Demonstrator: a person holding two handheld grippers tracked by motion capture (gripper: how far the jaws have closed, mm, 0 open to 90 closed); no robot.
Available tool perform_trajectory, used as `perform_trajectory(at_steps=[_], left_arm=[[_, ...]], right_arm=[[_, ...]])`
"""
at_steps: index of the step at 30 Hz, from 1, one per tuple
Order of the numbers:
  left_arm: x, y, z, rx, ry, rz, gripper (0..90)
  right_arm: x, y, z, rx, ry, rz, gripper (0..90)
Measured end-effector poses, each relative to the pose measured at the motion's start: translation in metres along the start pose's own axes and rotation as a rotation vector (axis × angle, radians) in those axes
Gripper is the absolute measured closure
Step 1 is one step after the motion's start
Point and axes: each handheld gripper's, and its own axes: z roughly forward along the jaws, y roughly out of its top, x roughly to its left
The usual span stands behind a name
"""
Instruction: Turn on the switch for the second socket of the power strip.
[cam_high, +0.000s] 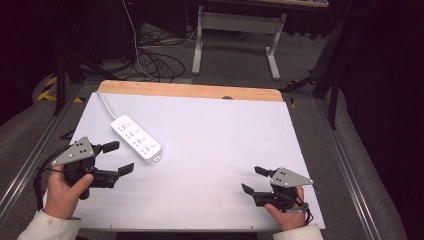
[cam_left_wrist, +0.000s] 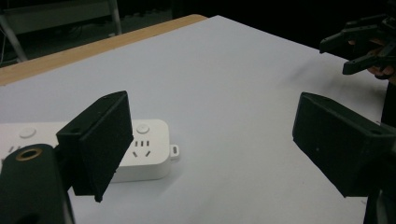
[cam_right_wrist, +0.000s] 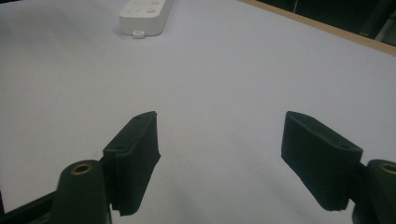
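Observation:
A white power strip (cam_high: 136, 138) lies flat on the left half of the white table top (cam_high: 210, 135), its cord running to the back left. My left gripper (cam_high: 119, 157) hovers just left of the strip's near end, open, nothing between its jaws. In the left gripper view the strip (cam_left_wrist: 144, 149) sits behind the left jaw, and my left gripper (cam_left_wrist: 208, 144) has bare table in its gap. My right gripper (cam_high: 251, 180) rests open at the table's front right. In the right gripper view my right gripper (cam_right_wrist: 219, 158) is empty and the strip (cam_right_wrist: 142, 11) lies far off.
A wooden strip (cam_high: 190, 91) runs along the table's far edge. Metal rails (cam_high: 30, 160) flank both sides. Beyond the table, cables (cam_high: 155, 62) lie on the floor near a white desk frame (cam_high: 240, 30). The right gripper (cam_left_wrist: 369, 44) appears far off in the left gripper view.

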Motion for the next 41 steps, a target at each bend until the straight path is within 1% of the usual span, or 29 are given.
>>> perform_trajectory(at_steps=[2, 3, 4, 5, 6, 9, 11, 13, 14, 16, 19, 21, 22, 25, 26, 29, 31, 32, 33, 34, 36, 38, 39, 41], left_arm=[[-0.002, -0.007, 0.000, -0.010, -0.002, -0.016, 12.6], [-0.004, -0.011, 0.001, -0.019, 0.001, -0.037, 12.6], [-0.006, -0.015, 0.002, -0.021, 0.008, -0.041, 12.6], [-0.007, -0.017, 0.002, -0.022, 0.018, -0.036, 12.6], [-0.008, -0.020, 0.002, -0.023, 0.020, -0.039, 12.6], [-0.012, -0.030, 0.004, -0.025, 0.025, -0.030, 12.6], [-0.012, -0.034, 0.005, -0.015, 0.024, 0.009, 12.4], [-0.013, -0.038, 0.006, 0.009, 0.041, 0.044, 11.6], [-0.013, -0.041, 0.007, 0.017, 0.042, 0.050, 11.6], [-0.013, -0.047, 0.009, 0.013, 0.019, 0.030, 11.6], [-0.012, -0.057, 0.012, 0.010, 0.000, -0.007, 11.6], [-0.013, -0.063, 0.013, -0.002, -0.015, -0.041, 11.7], [-0.013, -0.066, 0.013, -0.009, -0.021, -0.051, 11.8], [-0.013, -0.075, 0.014, -0.024, -0.039, -0.063, 12.2], [-0.013, -0.077, 0.014, -0.022, -0.040, -0.058, 12.2], [-0.014, -0.082, 0.016, -0.013, -0.031, -0.053, 12.4], [-0.014, -0.083, 0.018, 0.001, -0.006, -0.039, 12.4], [-0.014, -0.083, 0.018, 0.008, 0.001, -0.040, 12.4], [-0.014, -0.084, 0.019, 0.023, 0.011, -0.058, 12.4], [-0.013, -0.085, 0.020, 0.034, 0.029, -0.060, 12.6], [-0.012, -0.087, 0.021, 0.044, 0.040, -0.070, 13.3], [-0.009, -0.087, 0.020, 0.032, 0.039, -0.078, 13.3], [-0.009, -0.087, 0.020, 0.028, 0.029, -0.087, 13.2], [-0.008, -0.087, 0.019, 0.020, 0.021, -0.090, 13.1]], right_arm=[[0.000, 0.000, 0.000, 0.000, 0.000, -0.003, 28.0], [0.000, 0.000, 0.000, 0.000, -0.001, -0.003, 28.0], [0.000, 0.000, -0.001, -0.004, 0.000, -0.001, 28.0], [0.000, 0.000, -0.001, -0.004, -0.002, -0.002, 28.0], [0.000, 0.000, -0.001, -0.005, -0.002, -0.001, 28.0], [0.000, 0.000, -0.001, -0.004, -0.002, -0.003, 28.0], [0.000, 0.000, -0.001, -0.004, -0.001, -0.003, 28.0], [0.000, 0.000, -0.001, -0.005, 0.000, -0.002, 28.0], [0.000, 0.000, -0.001, -0.004, -0.002, -0.004, 28.0], [0.000, 0.000, -0.001, -0.009, -0.002, -0.005, 28.0], [0.000, 0.000, -0.002, -0.009, -0.002, -0.005, 28.0], [0.000, 0.000, -0.001, -0.008, -0.003, -0.007, 28.1], [0.000, 0.000, -0.002, -0.008, -0.002, -0.007, 28.1], [0.000, 0.000, -0.002, -0.008, -0.001, -0.008, 28.1], [0.000, 0.000, -0.002, -0.008, -0.002, -0.009, 28.1], [0.000, 0.001, -0.002, -0.012, -0.003, -0.008, 28.2], [0.000, 0.000, -0.002, -0.010, -0.004, -0.009, 28.2], [0.000, 0.000, -0.002, -0.012, -0.003, -0.006, 28.2], [0.000, 0.000, -0.002, -0.011, -0.002, -0.005, 28.2], [-0.001, 0.000, -0.002, -0.010, -0.001, -0.007, 28.2], [-0.001, 0.000, -0.002, -0.006, -0.003, -0.006, 28.2], [-0.001, 0.000, -0.001, -0.009, -0.001, -0.001, 28.2], [-0.001, 0.000, -0.002, -0.007, -0.001, -0.001, 28.2], [-0.001, 0.000, -0.001, -0.009, 0.000, 0.000, 28.2]])
